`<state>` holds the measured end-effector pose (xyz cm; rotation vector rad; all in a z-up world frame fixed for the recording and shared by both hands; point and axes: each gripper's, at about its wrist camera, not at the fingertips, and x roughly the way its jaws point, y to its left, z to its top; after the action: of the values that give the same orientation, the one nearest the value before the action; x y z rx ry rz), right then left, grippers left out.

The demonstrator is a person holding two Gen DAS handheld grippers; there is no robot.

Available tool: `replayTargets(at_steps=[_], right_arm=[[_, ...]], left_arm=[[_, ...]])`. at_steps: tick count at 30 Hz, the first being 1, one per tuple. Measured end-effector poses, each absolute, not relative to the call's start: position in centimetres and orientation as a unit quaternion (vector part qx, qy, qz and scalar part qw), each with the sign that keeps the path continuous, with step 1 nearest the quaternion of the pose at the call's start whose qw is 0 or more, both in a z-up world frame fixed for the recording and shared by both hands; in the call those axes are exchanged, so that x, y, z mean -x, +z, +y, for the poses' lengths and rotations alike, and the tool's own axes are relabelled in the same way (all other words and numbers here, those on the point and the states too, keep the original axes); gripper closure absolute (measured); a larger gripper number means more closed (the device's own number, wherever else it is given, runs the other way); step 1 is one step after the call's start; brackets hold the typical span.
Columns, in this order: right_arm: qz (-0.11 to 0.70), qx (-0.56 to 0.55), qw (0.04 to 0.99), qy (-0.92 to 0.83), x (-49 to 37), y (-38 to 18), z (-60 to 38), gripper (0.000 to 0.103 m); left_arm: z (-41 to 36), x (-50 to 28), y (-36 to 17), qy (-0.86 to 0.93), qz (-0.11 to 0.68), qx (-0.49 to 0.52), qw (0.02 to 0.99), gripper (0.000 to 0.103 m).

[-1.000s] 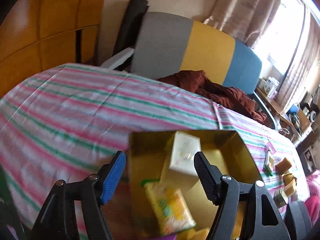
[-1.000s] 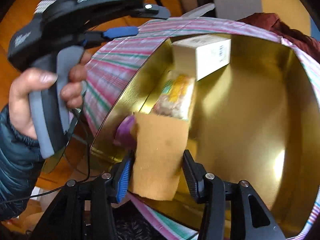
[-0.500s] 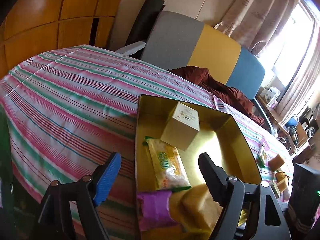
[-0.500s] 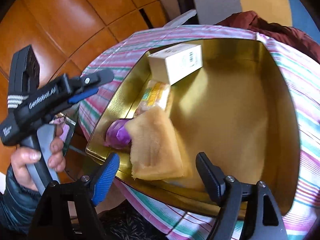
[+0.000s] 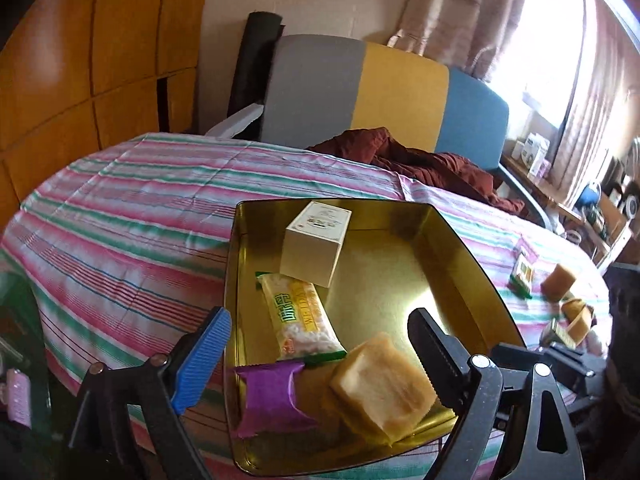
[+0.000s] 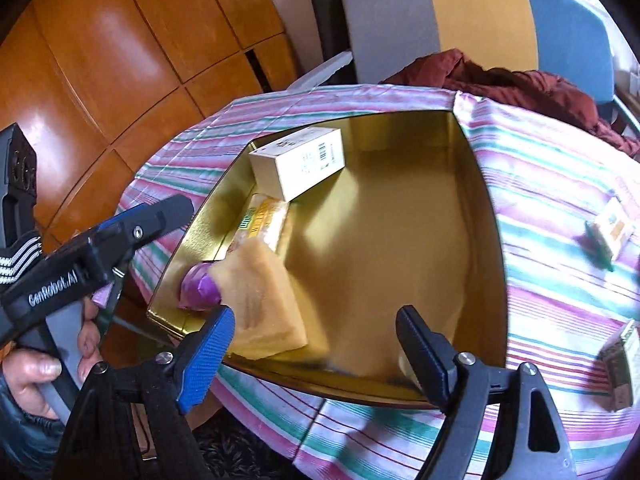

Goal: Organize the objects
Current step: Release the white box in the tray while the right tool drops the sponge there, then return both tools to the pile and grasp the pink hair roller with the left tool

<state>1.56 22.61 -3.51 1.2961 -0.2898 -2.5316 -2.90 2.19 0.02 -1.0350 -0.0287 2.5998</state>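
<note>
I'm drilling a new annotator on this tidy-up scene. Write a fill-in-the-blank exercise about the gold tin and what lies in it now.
1. The gold tin sits on a ____ tablecloth.
2. The wrapped item beside the tan sponge at the tin's near end is ____ in colour.
3. The yellow snack packet lies between the purple packet and the white ____.
4. The right gripper holds ____ between its opening jaws.

Missing words: striped; purple; box; nothing

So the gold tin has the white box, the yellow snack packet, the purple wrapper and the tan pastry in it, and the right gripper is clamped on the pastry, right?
Not quite. The right gripper is opening and empty; the tan pastry lies loose in the gold tin, as the right wrist view shows. The rest is right.
</note>
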Motion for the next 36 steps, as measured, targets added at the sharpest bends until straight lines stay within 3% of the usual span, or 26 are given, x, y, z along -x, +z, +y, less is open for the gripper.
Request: replayTargets(at_steps=[23,29,36], right_arm=[[-0.063,-0.417,-0.004,-0.907,-1.9,-0.2,32.2,0.018],[-0.050,-0.395,-0.084,-0.914,-2.1,1.8,38.9,0.018],[-0.100,-0.378,-0.219,-0.894,-3.4,1.3,49.1,0.018]], left_arm=[[6.5,0.8,0.1,0.911,0.057,0.357,0.200,0.012],[7.4,0.7,0.8,0.911,0.063,0.348,0.213,0.012],[9.5,1.1,1.6,0.908,0.080,0.340,0.230,0.012]])
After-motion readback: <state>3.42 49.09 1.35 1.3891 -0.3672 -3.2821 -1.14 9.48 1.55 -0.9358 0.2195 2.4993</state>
